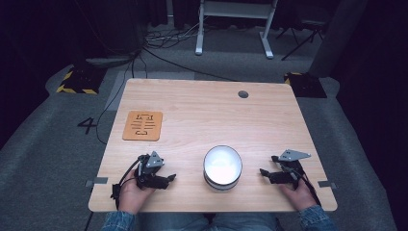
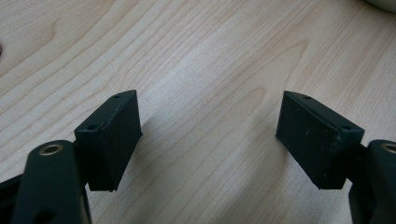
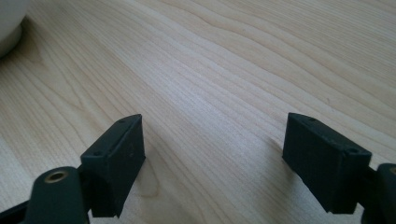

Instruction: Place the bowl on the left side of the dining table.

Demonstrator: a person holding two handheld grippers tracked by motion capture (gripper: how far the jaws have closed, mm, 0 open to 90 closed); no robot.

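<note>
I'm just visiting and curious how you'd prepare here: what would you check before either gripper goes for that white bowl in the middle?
1. Left gripper open with nothing between its jaws: ok, bare wood shows between them in the left gripper view.
2. Right gripper open with nothing between its jaws: ok.
3. White bowl upright, between the two grippers, touched by neither: ok.
4. Path from each gripper to the bowl free of other things: ok.
5. Orange mat out of the way, farther back at the left: ok.
6. Anything inside the bowl: cannot tell, its inside is glared out.
</note>
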